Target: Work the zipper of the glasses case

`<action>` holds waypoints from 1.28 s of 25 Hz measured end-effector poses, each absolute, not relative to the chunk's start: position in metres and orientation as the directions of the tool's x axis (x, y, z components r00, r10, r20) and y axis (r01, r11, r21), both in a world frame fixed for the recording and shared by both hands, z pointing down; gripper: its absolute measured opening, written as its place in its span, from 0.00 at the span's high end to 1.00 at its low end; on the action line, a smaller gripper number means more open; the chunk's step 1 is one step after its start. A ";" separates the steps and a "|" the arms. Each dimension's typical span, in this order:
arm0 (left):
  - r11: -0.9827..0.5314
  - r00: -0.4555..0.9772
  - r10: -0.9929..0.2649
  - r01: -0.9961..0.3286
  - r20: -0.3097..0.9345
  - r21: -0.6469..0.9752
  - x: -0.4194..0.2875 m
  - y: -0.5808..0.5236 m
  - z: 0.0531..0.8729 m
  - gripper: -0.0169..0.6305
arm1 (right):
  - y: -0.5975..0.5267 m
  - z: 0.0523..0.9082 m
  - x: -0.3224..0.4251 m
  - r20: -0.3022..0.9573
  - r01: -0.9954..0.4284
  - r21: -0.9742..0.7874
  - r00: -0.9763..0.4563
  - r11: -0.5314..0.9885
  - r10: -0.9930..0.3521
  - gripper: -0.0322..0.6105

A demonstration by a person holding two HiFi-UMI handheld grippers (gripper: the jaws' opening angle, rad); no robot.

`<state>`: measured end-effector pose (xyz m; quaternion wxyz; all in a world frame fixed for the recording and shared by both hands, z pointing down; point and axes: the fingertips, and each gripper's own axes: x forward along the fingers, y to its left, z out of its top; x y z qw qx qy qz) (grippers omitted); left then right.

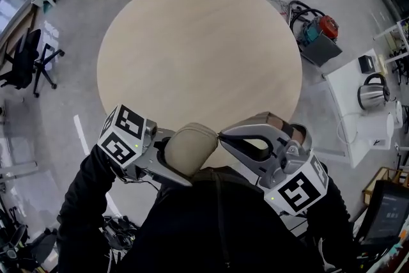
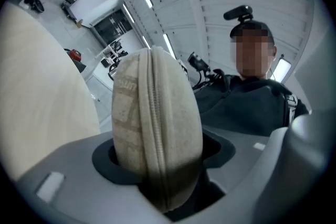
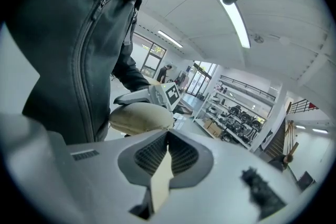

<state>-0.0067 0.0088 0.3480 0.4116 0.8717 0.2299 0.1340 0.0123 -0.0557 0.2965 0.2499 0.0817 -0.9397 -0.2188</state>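
A beige fabric glasses case (image 1: 192, 149) hangs in the air close to my chest, past the near rim of the round table (image 1: 198, 54). My left gripper (image 1: 181, 162) is shut on it, one jaw on each broad side. In the left gripper view the case (image 2: 157, 128) stands on end with its zipper seam (image 2: 153, 113) facing the camera, between that gripper's (image 2: 163, 168) jaws. My right gripper (image 1: 222, 135) is shut, its tip against the case's right end. In the right gripper view a thin beige tab (image 3: 161, 178), which looks like the zipper pull, is pinched between the jaws (image 3: 168, 140), with the case (image 3: 140, 115) just beyond.
The pale wooden tabletop is bare. A black office chair (image 1: 25, 61) stands on the floor at the left. At the right are a red and teal machine (image 1: 316, 29) and a white side table (image 1: 358, 131) bearing a steel kettle (image 1: 372, 94). My dark jacket (image 1: 223, 227) fills the foreground.
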 end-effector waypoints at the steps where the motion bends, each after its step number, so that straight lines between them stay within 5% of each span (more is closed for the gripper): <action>1: -0.567 0.842 0.534 0.290 0.075 0.771 -0.006 0.010 0.351 0.49 | -0.057 0.297 0.013 0.435 -0.043 0.451 -0.862 0.892 -0.261 0.94; 6: -0.493 0.841 0.539 0.357 -0.043 0.794 -0.008 0.005 0.348 0.49 | -0.059 0.301 0.013 0.413 -0.086 0.405 -0.871 0.910 -0.265 0.94; 11: -0.458 0.912 0.210 0.411 -0.353 0.788 -0.007 -0.021 0.342 0.48 | -0.072 0.307 0.019 0.337 -0.224 0.271 -0.889 0.936 -0.311 0.94; 15: -0.490 0.940 0.061 0.320 -0.334 0.811 0.005 -0.032 0.351 0.49 | -0.074 0.320 0.035 0.332 -0.256 0.242 -0.884 0.936 -0.328 0.94; 18: -0.475 0.967 0.103 0.253 -0.232 0.843 0.012 -0.028 0.357 0.49 | -0.069 0.331 0.046 0.324 -0.250 0.200 -0.896 0.947 -0.305 0.94; 23: -0.524 0.937 0.349 0.209 -0.016 0.825 0.014 -0.012 0.373 0.50 | -0.060 0.345 0.051 0.341 -0.230 0.106 -0.906 0.967 -0.252 0.94; 32: -0.449 0.836 0.549 0.284 0.010 0.847 0.019 0.010 0.375 0.50 | -0.055 0.338 0.041 0.418 -0.078 0.190 -0.896 0.979 -0.153 0.94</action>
